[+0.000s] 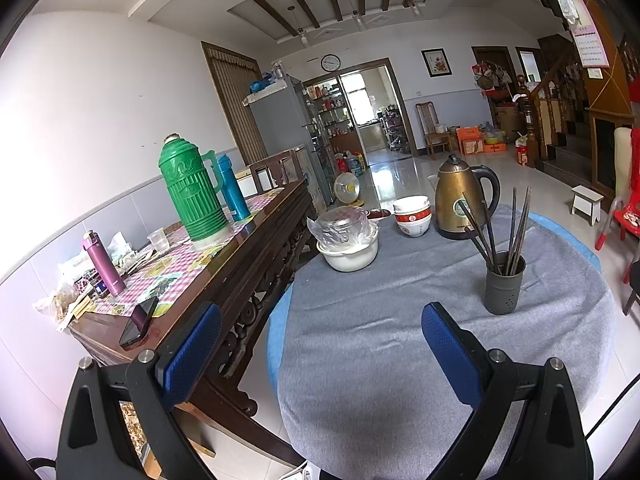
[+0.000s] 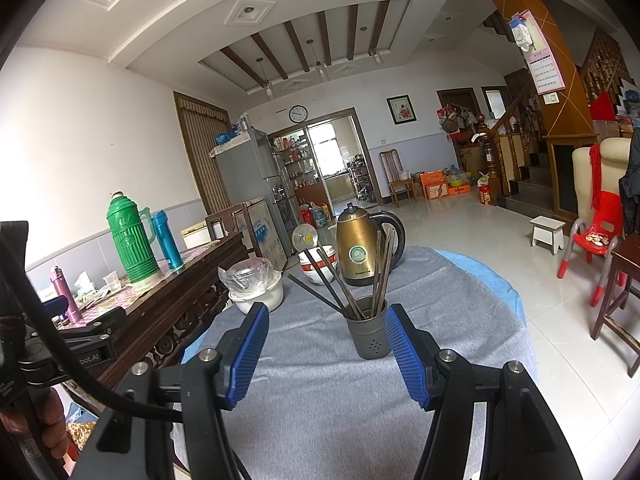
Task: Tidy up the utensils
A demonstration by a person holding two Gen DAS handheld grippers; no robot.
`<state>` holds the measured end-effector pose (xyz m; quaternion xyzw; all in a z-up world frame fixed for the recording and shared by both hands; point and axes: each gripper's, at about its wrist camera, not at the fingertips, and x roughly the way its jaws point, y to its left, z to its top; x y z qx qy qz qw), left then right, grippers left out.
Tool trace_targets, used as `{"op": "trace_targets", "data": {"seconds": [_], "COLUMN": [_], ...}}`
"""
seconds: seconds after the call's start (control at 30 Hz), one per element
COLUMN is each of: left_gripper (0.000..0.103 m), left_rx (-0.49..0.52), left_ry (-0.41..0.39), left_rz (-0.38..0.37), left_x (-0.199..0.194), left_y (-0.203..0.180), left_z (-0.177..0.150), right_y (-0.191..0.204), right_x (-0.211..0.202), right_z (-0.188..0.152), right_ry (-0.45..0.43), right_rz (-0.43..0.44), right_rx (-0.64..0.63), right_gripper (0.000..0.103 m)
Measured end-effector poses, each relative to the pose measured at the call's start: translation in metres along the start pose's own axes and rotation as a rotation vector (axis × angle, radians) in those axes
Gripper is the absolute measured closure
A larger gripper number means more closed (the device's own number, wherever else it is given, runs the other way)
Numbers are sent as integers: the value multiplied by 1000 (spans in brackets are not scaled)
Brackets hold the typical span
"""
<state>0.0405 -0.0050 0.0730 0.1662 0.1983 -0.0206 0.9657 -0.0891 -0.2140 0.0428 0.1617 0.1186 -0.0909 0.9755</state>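
Note:
A dark grey holder cup (image 1: 505, 286) stands on the grey-clothed round table (image 1: 380, 340), with several dark chopsticks (image 1: 516, 228) upright in it. My left gripper (image 1: 320, 324) is open and empty, low over the table's near side, left of the cup. In the right wrist view the same cup (image 2: 369, 334) with its chopsticks (image 2: 340, 284) sits just ahead of my right gripper (image 2: 326, 320), close to its right finger (image 2: 406, 354). That gripper is open and empty. The left gripper's body (image 2: 80, 344) shows at the left edge.
On the table stand a gold kettle (image 1: 460, 200), stacked red-and-white bowls (image 1: 413, 216) and a white pot with a plastic-wrapped lid (image 1: 349, 240). A dark wooden side table (image 1: 224, 264) at left carries a green thermos (image 1: 192, 192), a blue flask, a purple bottle and a phone.

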Motion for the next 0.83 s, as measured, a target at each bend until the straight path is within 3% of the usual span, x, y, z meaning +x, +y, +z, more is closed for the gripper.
{"op": "trace_targets", "data": {"seconds": [0.5,0.67,0.83], "left_gripper": [3,3,3], "left_rx": [1,-4,-95], "left_ry": [-2,3,4], "left_rz": [-5,-47,-146], "left_x": [-1,12,48], "left_y": [-5,-21,-32], "left_z": [6,6,-4], "right_y": [0,-1,-19], "right_x": [0,4,29], "right_z": [0,0,1], "right_ry": [-1,-2,34], "right_rz": [-2,-16,-71], "right_rx": [-1,-13,-28], "right_gripper": [38,38,38]}}
